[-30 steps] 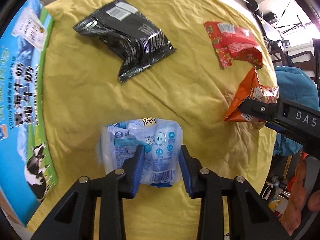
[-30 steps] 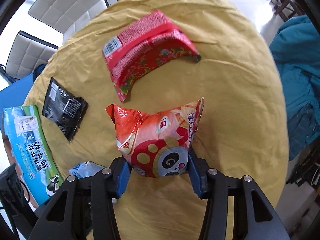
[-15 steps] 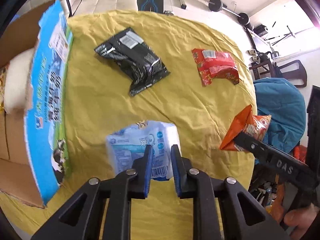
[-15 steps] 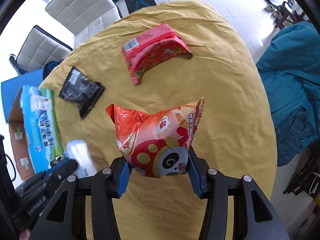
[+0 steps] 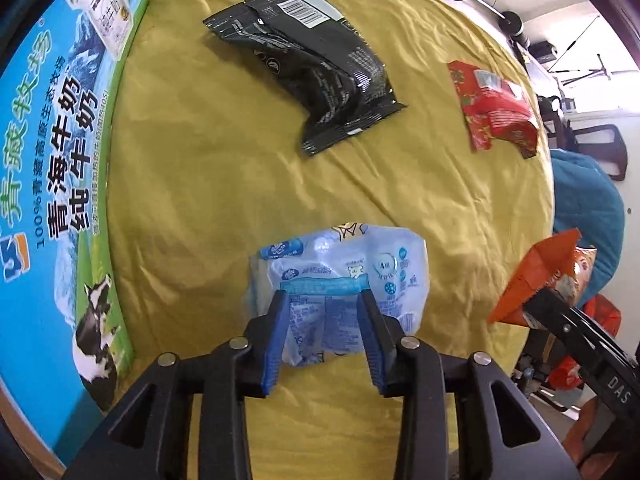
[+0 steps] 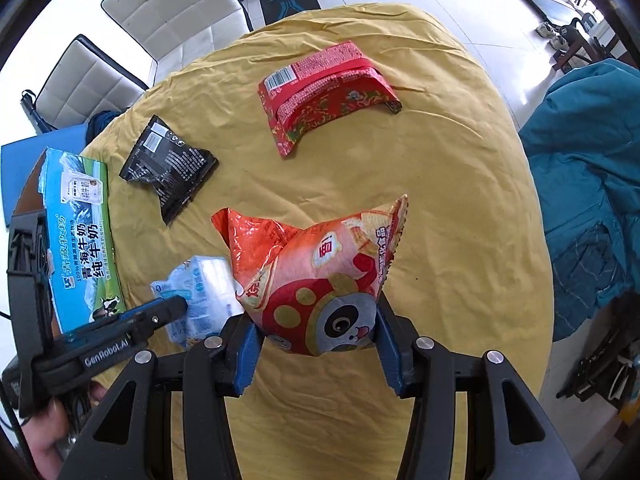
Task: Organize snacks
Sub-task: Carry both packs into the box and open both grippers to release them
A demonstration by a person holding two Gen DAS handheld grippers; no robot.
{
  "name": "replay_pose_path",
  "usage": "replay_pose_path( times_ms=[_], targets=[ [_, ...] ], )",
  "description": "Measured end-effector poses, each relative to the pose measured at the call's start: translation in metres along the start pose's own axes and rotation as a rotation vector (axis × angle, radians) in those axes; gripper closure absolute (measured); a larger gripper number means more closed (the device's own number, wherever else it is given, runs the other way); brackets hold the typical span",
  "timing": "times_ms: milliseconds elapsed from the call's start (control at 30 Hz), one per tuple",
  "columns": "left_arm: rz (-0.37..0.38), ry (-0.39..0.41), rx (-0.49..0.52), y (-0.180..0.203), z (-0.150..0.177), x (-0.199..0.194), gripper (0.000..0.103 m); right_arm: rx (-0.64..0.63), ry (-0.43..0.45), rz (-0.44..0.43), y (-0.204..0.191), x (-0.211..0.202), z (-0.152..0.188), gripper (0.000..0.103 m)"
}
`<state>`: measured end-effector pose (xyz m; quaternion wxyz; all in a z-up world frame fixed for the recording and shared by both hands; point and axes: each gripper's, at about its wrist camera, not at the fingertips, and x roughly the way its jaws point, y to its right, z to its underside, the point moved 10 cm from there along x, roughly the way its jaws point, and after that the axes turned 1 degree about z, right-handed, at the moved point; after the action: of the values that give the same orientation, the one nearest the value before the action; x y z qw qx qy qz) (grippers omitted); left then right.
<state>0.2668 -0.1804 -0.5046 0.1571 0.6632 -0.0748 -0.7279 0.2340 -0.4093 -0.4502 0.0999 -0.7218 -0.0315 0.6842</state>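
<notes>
My left gripper (image 5: 324, 300) stands open around the near end of a pale blue snack pack (image 5: 340, 268) that lies on the yellow cloth; its jaws flank the pack without squeezing it. The same blue snack pack (image 6: 200, 292) shows beside the left gripper (image 6: 176, 304) in the right wrist view. My right gripper (image 6: 318, 320) is shut on an orange panda snack bag (image 6: 316, 268), held above the cloth. That orange panda snack bag (image 5: 548, 276) appears at the right edge of the left wrist view. A black snack bag (image 5: 312, 60) and a red snack bag (image 5: 496, 108) lie farther back.
A blue milk carton box (image 5: 60, 184) stands along the left edge of the round table with the yellow cloth (image 5: 208, 184). White chairs (image 6: 172, 4) stand behind the table. A teal garment (image 6: 588, 184) hangs at the right. A hand (image 6: 44, 440) holds the left gripper.
The left jaws, pinched on the blue pack half a second ago, have spread apart, and the gripper has dropped closer to the cloth. The right gripper keeps its hold on the panda bag.
</notes>
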Motion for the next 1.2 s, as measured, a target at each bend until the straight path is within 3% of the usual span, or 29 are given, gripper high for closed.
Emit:
replay_pose_path(
  times_ms=[100, 167, 267, 400, 500, 567, 600, 633, 733, 867, 1200],
  targets=[
    [0.001, 0.001, -0.012, 0.004, 0.001, -0.007, 0.064, 0.002, -0.013, -0.008, 0.001, 0.002, 0.003, 0.050],
    [-0.009, 0.028, 0.016, 0.009, -0.004, -0.014, 0.050, 0.002, -0.016, -0.015, 0.000, 0.002, 0.004, 0.050],
    [-0.102, 0.021, 0.044, 0.003, -0.009, -0.014, 0.046, 0.006, -0.022, -0.023, 0.001, 0.002, 0.006, 0.050],
    [-0.049, -0.038, -0.003, -0.003, -0.006, 0.006, 0.041, 0.001, -0.020, -0.026, -0.001, 0.002, 0.007, 0.050],
    [-0.055, -0.021, 0.005, 0.000, -0.008, 0.013, 0.041, 0.007, -0.029, -0.024, 0.000, 0.007, 0.009, 0.050],
    [-0.020, -0.007, -0.010, 0.007, -0.009, 0.013, 0.048, 0.008, -0.034, -0.021, 0.000, 0.009, 0.009, 0.050],
    [0.004, -0.003, -0.006, 0.014, -0.010, 0.013, 0.059, 0.008, -0.035, -0.018, 0.001, 0.010, 0.010, 0.050],
    [0.008, -0.005, 0.003, 0.017, -0.008, 0.013, 0.072, 0.006, -0.035, -0.015, 0.001, 0.011, 0.011, 0.050],
    [-0.031, 0.028, 0.074, 0.031, -0.005, 0.009, 0.085, -0.001, -0.034, -0.002, 0.001, 0.013, 0.011, 0.050],
    [-0.055, 0.092, 0.115, 0.043, 0.000, -0.005, 0.088, 0.004, -0.026, 0.004, 0.001, 0.011, 0.010, 0.050],
    [-0.007, 0.256, 0.138, 0.039, 0.011, -0.080, 0.090, -0.001, 0.037, 0.025, 0.000, -0.019, 0.008, 0.050]
  ],
)
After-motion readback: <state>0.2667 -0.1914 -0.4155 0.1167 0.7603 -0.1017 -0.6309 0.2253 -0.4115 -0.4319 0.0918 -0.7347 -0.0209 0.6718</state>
